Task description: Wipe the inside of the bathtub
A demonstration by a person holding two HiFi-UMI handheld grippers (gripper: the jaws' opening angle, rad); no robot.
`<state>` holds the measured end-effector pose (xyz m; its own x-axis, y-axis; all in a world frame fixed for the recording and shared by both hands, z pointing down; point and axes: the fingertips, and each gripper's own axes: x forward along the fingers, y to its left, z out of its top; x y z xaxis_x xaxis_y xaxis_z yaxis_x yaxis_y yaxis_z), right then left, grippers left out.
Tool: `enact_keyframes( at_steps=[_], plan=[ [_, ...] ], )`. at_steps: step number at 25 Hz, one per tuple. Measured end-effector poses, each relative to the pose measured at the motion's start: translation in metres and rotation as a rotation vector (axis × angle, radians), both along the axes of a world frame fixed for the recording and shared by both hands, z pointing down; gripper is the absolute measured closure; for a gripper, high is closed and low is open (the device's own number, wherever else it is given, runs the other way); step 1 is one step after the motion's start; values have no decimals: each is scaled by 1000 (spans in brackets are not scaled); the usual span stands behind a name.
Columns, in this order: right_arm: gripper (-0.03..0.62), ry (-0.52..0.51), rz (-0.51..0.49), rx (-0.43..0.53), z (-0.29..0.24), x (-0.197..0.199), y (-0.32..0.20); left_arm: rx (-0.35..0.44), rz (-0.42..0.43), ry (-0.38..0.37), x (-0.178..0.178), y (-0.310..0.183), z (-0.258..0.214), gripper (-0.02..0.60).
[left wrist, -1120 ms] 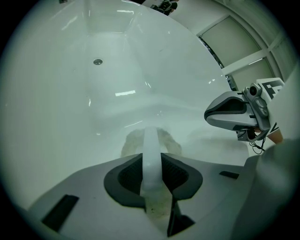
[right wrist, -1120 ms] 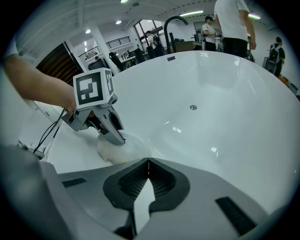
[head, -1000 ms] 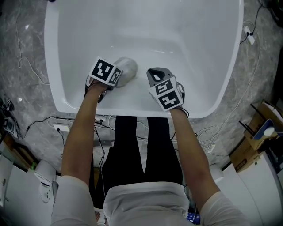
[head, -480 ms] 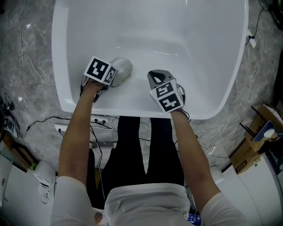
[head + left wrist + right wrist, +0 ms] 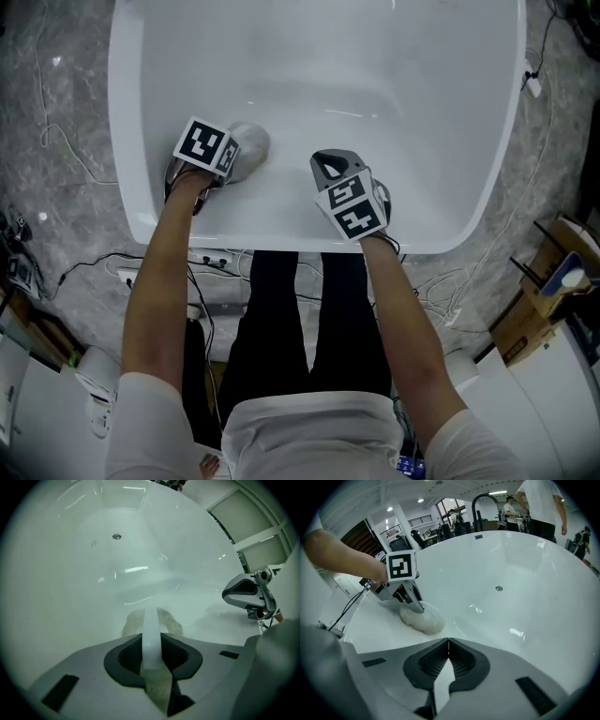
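Note:
A white bathtub (image 5: 487,187) fills the head view; its drain (image 5: 116,536) shows in the left gripper view and its drain (image 5: 499,588) in the right gripper view. My left gripper (image 5: 230,159) is shut on a fluffy off-white cloth (image 5: 247,145), pressed against the tub's near left inner wall. The cloth (image 5: 136,623) bulges past the jaws in the left gripper view, and the cloth (image 5: 423,618) lies on the wall in the right gripper view. My right gripper (image 5: 330,161) is shut and holds nothing, hovering inside the tub near its front wall.
Grey stone floor (image 5: 56,112) surrounds the tub, with cables (image 5: 84,262) and a power strip by the front left. Cardboard boxes (image 5: 548,281) stand at the right. A black faucet (image 5: 480,503) and people stand beyond the tub's far rim.
My left gripper and the cloth have slid left and slightly up along the tub wall. The right gripper has barely moved.

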<state>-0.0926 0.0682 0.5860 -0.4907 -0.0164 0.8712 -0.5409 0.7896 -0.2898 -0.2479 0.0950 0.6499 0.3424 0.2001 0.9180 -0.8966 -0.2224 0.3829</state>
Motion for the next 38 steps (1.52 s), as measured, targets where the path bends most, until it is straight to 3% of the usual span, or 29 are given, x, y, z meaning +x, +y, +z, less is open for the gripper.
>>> enact_keyframes(
  at_steps=[15, 26, 38],
  plan=[
    [576, 3, 24, 35, 4, 3, -8, -22, 40, -39, -8, -5, 23, 480],
    [576, -19, -34, 61, 6, -6, -17, -49, 61, -80, -12, -13, 41, 480],
    [576, -33, -26, 66, 13, 17, -30, -85, 124, -127, -1, -25, 66, 480]
  ],
)
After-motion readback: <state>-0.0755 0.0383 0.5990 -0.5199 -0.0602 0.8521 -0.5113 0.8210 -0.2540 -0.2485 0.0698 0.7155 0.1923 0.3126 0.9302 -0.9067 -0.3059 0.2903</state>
